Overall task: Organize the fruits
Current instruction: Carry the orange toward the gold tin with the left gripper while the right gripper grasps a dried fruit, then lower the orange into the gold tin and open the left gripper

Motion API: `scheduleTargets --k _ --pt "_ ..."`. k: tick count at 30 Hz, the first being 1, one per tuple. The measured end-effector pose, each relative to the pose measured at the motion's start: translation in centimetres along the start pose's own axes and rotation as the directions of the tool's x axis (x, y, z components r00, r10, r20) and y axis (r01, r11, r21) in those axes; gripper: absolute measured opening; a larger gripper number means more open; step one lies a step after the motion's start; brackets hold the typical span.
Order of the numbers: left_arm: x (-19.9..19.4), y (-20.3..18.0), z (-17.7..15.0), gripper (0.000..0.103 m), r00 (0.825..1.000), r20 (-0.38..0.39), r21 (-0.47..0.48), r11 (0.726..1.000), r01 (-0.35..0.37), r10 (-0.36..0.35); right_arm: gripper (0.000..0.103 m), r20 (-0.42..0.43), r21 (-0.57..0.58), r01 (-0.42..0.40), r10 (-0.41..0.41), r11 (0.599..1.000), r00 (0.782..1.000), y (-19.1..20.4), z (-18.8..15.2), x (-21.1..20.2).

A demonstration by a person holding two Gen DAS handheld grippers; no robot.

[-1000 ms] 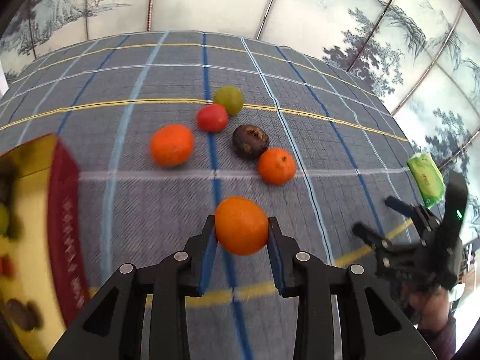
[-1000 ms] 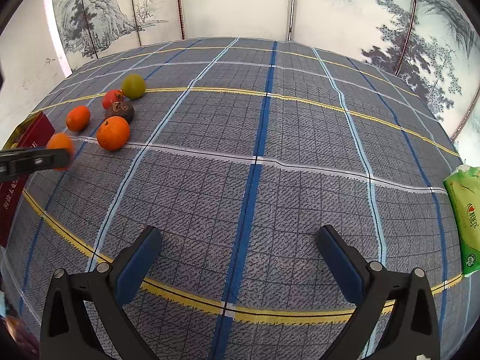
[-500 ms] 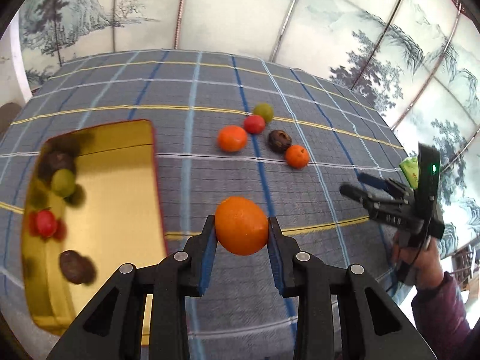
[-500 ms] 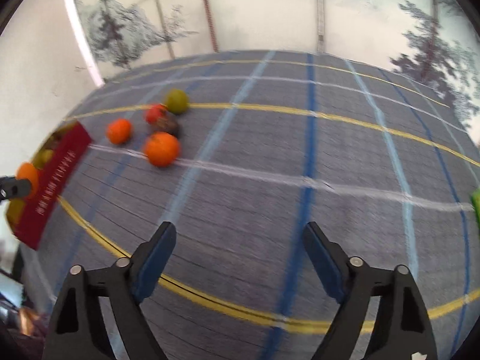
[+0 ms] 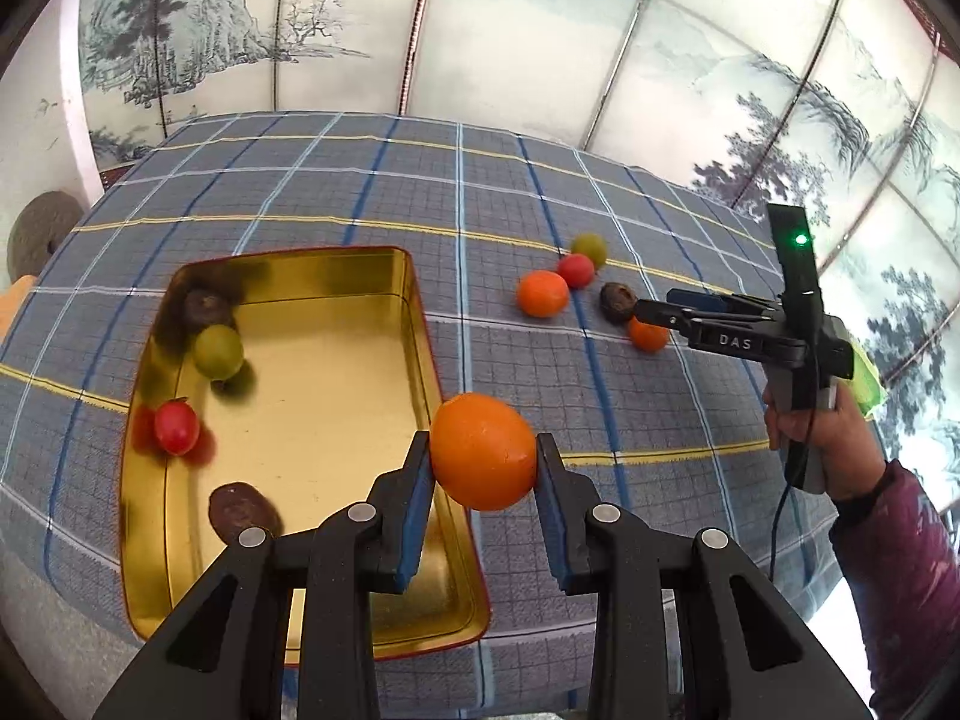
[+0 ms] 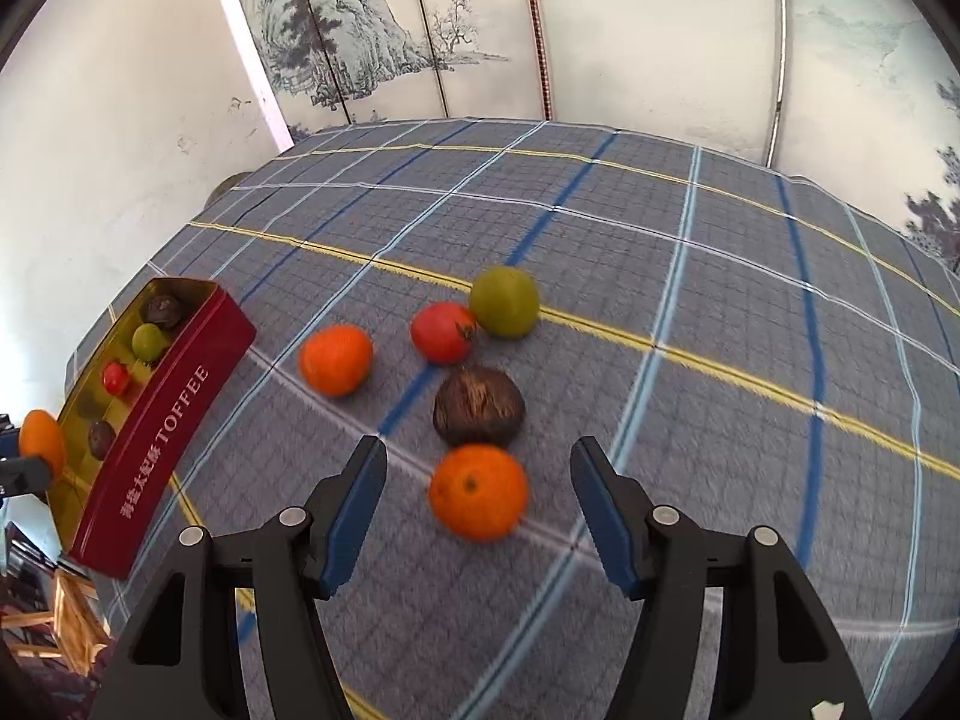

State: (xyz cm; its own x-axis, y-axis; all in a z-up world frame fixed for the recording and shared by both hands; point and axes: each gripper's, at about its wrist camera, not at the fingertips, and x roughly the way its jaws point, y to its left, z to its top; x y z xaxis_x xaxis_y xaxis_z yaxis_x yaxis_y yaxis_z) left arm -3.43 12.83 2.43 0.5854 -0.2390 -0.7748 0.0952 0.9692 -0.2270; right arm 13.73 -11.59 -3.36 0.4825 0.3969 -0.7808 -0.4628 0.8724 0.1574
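- The left tongs [image 5: 483, 462], clamped on an orange [image 5: 483, 459], have swung away from the loose fruit on the tabletop [image 5: 540, 192]; the orange now hangs over the right rim of the gold tin [image 5: 288, 396], which has come fully into view.
- The right tongs [image 6: 477, 504], spread wide, have moved in from bare cloth to the fruit cluster, and a small orange [image 6: 478, 492] now lies between their fingers.
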Motion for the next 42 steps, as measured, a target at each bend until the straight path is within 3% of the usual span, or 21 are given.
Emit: scheduleTargets --k 10,11,14,16,25,32,42 --pt "-0.3 0.8 0.2 0.033 1.0 0.006 -0.01 1.0 -0.008 0.008 0.061 -0.077 -0.028 0.007 -0.009 1.0 0.997 0.4 1.7 3.1" --pt "-0.4 1.0 0.2 0.033 1.0 0.007 -0.013 1.0 -0.01 0.011 0.059 -0.085 -0.029 0.005 -0.008 1.0 0.996 0.4 1.8 3.4" --pt "-0.7 1.6 0.1 0.034 1.0 0.01 -0.025 0.999 -0.02 0.02 0.039 -0.113 -0.04 0.023 -0.027 0.999 0.993 0.5 1.8 4.4" --pt "-0.9 2.0 0.0 0.034 1.0 0.011 -0.031 0.999 -0.026 0.026 0.038 -0.121 -0.041 0.023 -0.028 0.999 0.992 0.6 1.9 4.4" --pt "-1.7 2.6 -1.1 0.034 0.999 0.023 -0.035 0.998 -0.043 0.044 0.037 -0.012 0.016 0.032 -0.032 0.999 0.999 0.0 1.7 0.1" --pt "-2.8 4.7 -2.5 0.034 0.998 0.017 -0.07 0.995 -0.064 0.065 0.037 0.067 0.09 0.057 -0.063 0.994 0.996 -1.1 -2.4 -5.0" --pt "-4.6 7.7 -4.9 0.034 0.995 0.024 -0.119 0.989 -0.091 0.094 0.037 0.029 0.176 0.112 -0.118 0.978 0.993 -3.0 -9.4 -6.1"
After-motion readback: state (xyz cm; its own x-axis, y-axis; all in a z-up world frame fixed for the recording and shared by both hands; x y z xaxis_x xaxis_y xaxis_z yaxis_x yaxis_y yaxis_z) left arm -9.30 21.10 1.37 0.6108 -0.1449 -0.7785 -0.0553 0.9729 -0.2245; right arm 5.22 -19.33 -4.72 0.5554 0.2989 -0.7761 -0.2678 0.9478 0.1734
